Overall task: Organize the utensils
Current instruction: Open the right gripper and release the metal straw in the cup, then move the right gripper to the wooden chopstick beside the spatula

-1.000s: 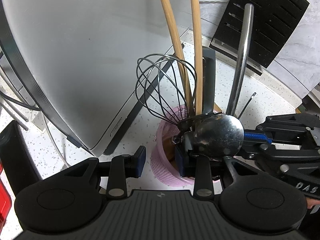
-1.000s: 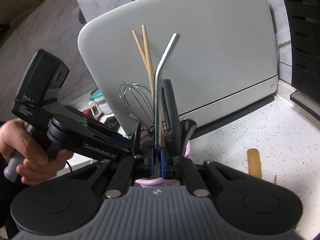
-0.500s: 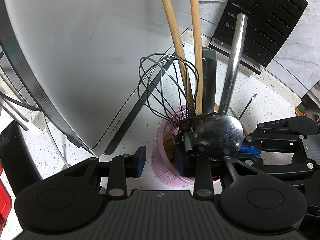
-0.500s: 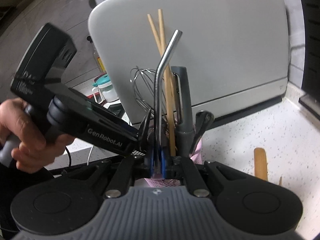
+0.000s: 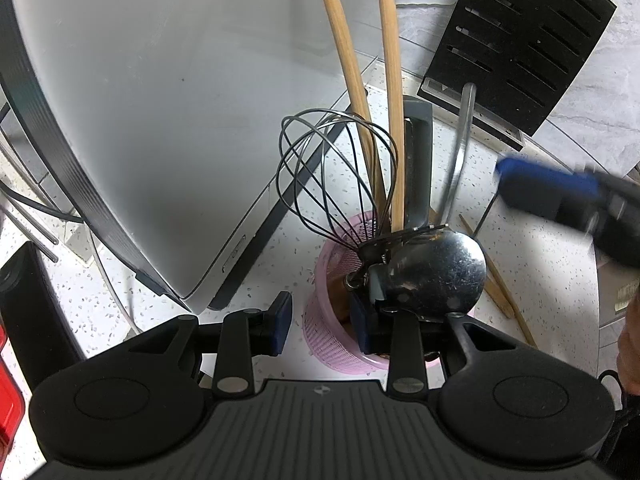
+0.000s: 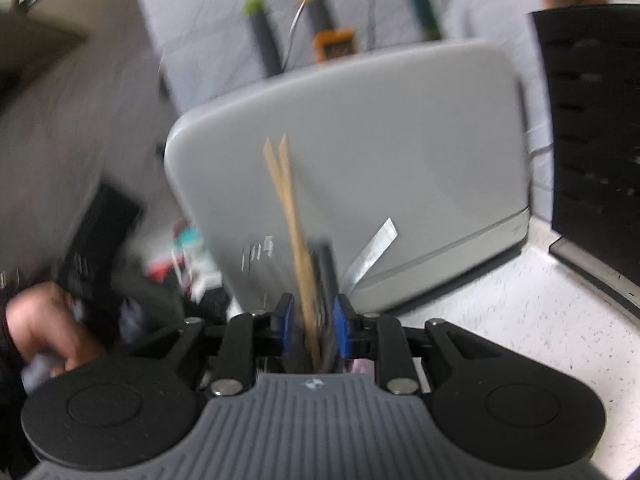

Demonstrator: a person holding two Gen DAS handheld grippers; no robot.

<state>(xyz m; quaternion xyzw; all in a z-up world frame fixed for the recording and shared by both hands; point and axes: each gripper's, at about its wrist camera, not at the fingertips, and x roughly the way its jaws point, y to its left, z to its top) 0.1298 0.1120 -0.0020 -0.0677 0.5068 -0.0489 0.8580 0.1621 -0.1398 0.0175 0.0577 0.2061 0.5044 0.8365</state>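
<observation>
Pink basket [image 5: 340, 328] braced at its rim by left gripper [image 5: 320, 320] | right gripper [image 6: 312, 322] opening, nothing pinched, metal straw [image 5: 456, 160] freed among chopsticks [image 5: 394, 120].

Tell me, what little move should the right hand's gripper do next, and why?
Probably pull back and go for the wooden stick lying loose on the counter. The right gripper is opening, its fingers gripping nothing, and the metal straw now leans in the pink basket, whose rim the left gripper straddles.
</observation>
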